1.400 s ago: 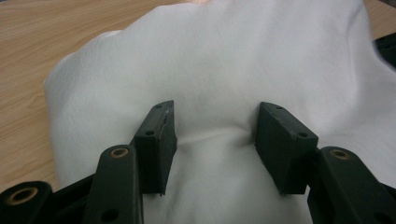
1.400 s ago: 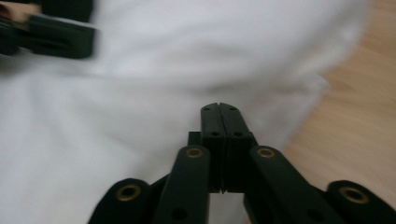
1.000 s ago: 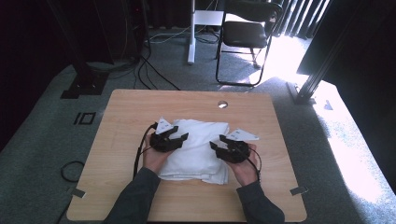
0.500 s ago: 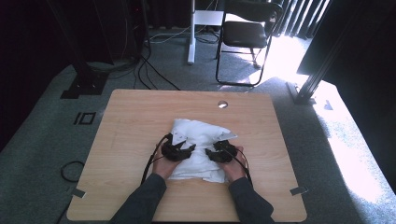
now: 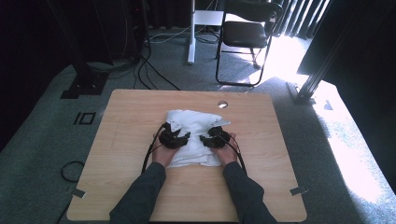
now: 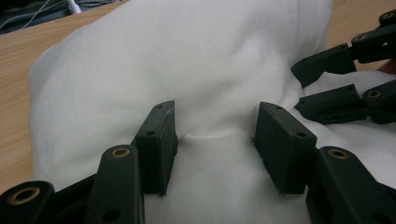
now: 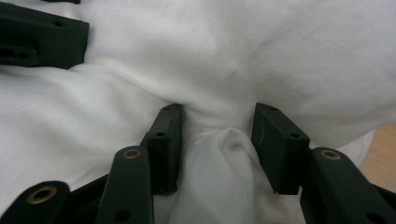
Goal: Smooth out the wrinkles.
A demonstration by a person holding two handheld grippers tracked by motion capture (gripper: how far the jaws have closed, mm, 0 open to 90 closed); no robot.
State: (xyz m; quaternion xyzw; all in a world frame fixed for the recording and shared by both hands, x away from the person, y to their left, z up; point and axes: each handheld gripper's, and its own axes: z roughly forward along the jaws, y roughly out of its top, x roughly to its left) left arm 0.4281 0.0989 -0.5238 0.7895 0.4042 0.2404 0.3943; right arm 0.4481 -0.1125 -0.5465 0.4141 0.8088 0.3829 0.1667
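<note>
White cloth lies bunched approx. mid-table, a bit toward the person's side, roughly folded into a thick pad w/ a loose flap at the far right corner. Both grippers sit on its near half, close together.

Left gripper: jaws apart, fabric bulging up between them, pressed into the cloth, not pinched. Right gripper: same, jaws apart w/ a soft ridge of cloth rising in the gap, no grip closed on it. In the high view the left gripper and right gripper point inward, nearly facing each other.

Step in hand, as a judgement: mid-fold, w/ both tools planted on the cloth, either about to pinch an edge or pressing the fold flat. Next move probably needs jaws to close on a single layer/edge, not the whole wad, then lift evenly w/ both hands so the pad doesn't unroll.

Hard to tell: how many layers there are, where the cloth's true edges run, and what lies under the hands. Room beyond the table is dark; a chair and cables stand behind it.
</note>
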